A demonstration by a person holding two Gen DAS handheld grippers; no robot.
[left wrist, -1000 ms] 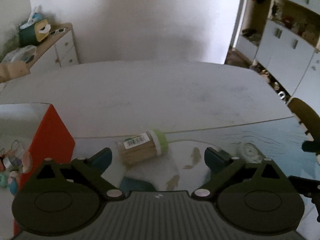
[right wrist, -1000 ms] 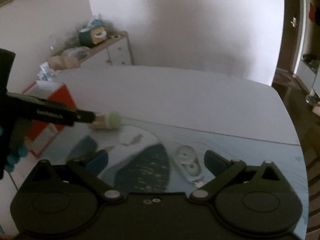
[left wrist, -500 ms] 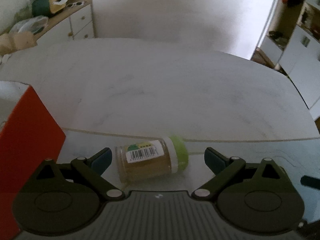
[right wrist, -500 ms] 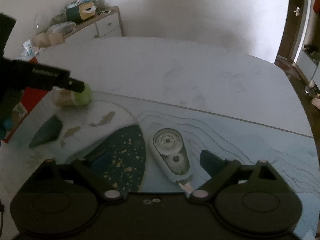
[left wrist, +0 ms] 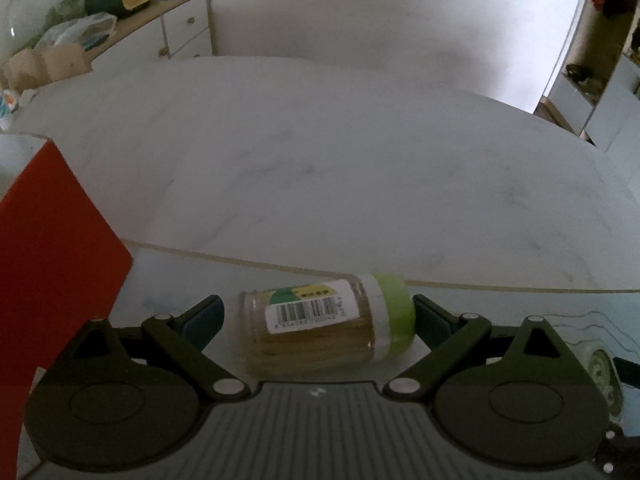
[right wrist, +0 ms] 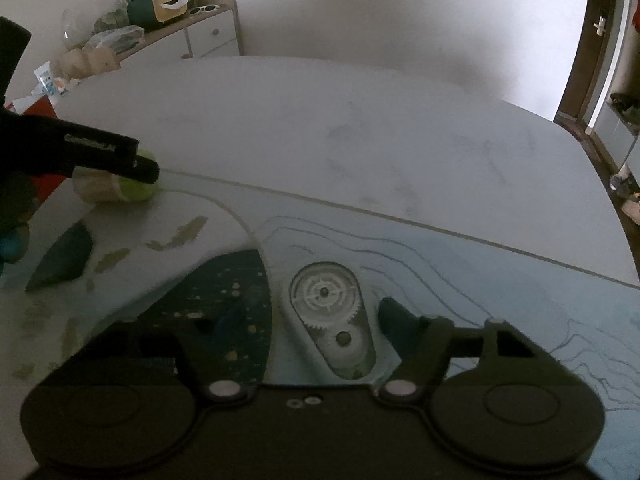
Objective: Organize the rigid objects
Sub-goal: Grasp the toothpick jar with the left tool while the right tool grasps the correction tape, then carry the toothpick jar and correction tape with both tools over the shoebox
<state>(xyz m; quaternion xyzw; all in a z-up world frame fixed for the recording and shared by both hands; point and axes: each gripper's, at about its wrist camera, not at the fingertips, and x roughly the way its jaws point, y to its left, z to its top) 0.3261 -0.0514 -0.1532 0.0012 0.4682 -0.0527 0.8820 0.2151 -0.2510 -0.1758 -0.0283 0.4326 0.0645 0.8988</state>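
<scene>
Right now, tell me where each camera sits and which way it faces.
Left wrist: on the left gripper, looking forward and down along its open fingers at the toothpick jar lying on the mat, red box to the left.
Right wrist: on the right gripper, looking forward and down at the correction tape dispenser between its fingers.
Shared: both show the jar and the white table; the right view also shows the left gripper at the jar.
</scene>
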